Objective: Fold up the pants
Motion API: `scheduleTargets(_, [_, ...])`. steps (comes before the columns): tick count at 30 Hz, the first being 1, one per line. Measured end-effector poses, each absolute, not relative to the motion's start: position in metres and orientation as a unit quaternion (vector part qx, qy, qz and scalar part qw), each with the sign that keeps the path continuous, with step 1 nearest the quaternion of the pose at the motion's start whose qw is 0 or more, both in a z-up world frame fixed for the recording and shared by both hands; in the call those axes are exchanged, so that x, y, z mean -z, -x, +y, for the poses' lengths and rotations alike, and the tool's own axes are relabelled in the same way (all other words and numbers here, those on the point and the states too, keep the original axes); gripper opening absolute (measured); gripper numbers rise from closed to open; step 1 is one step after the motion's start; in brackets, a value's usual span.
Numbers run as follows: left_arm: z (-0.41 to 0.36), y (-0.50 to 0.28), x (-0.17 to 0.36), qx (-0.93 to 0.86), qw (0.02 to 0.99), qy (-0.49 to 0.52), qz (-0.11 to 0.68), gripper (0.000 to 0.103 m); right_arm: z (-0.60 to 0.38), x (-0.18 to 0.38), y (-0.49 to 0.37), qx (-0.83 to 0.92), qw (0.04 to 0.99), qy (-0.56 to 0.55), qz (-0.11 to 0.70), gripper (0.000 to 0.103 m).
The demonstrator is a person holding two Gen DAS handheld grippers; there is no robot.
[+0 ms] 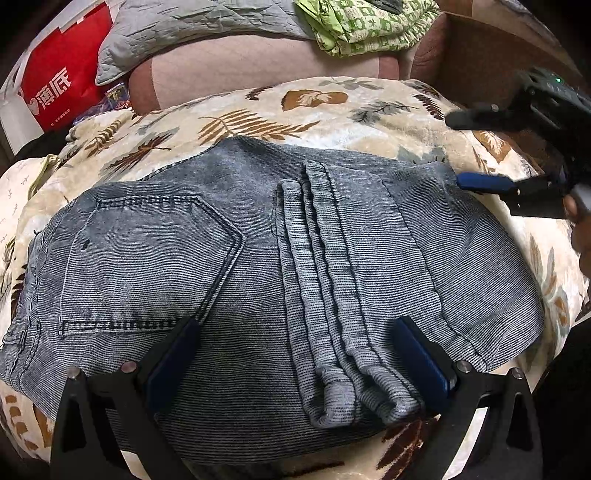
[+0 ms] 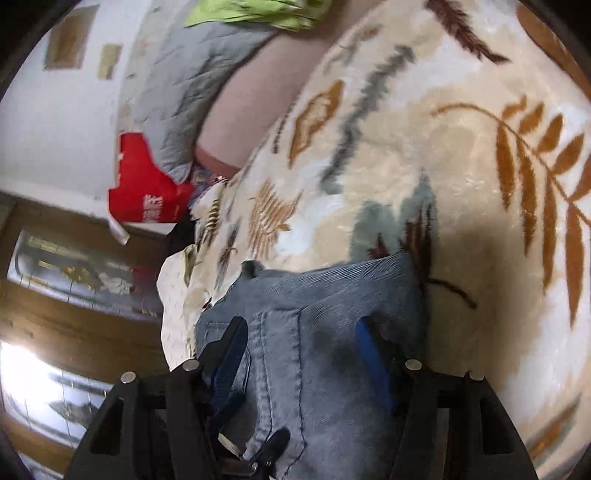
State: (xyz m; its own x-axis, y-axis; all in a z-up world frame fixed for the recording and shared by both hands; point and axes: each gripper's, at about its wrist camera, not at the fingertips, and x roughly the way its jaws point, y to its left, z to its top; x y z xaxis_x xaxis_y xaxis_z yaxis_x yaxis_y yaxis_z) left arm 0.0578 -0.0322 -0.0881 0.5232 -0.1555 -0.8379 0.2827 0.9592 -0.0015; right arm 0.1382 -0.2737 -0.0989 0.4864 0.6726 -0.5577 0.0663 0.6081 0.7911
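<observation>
Across frame centre, folded pants [image 1: 258, 258]; left gripper [image 1: 299, 365] spread, right gripper [image 2: 303, 350] spread astride denim; stacked hems may slip.

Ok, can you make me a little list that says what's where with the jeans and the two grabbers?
pants: grey-blue ribbed denim pants, folded, back pocket up
surface: cream plush blanket with leaf print
left gripper: open, fingers astride the near edge of the pants
right gripper: open at the far right edge of the pants
behind: red paper bag, green patterned cloth

place: home living room | signs: leaf-print blanket [image 1: 332, 110] over sofa [image 1: 240, 66], quilt [image 1: 192, 26], shopping bag [image 1: 62, 81]
</observation>
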Motion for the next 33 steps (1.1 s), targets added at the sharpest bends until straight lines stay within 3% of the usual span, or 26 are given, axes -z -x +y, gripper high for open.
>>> scheduleTargets(4, [-0.027, -0.059, 0.083, 0.142, 0.868, -0.055, 0.473, 0.103, -0.284, 0.118, -0.136, -0.154, 0.763, -0.391, 0.491, 0.074])
scheduleTargets(13, [0.09, -0.027, 0.033, 0.091, 0.897, 0.142, 0.408, 0.103, -0.23, 0.057, -0.107, -0.184, 0.798, -0.296, 0.492, 0.074])
scheduleTargets(20, [0.196, -0.011, 0.047, -0.026, 0.875, 0.282, 0.392, 0.103, -0.158, 0.045, -0.157, -0.254, 0.766, -0.303, 0.506, 0.074])
scheduleTargets(28, [0.234, -0.014, 0.068, -0.056, 0.851, 0.334, 0.401, 0.103, -0.1, 0.125, -0.256, -0.195, 0.714, -0.322, 0.591, 0.075])
scheduleTargets(33, [0.25, -0.017, 0.083, -0.053, 0.822, 0.398, 0.404, 0.103, -0.095, 0.087, -0.23, -0.205, 0.746, -0.284, 0.567, 0.074])
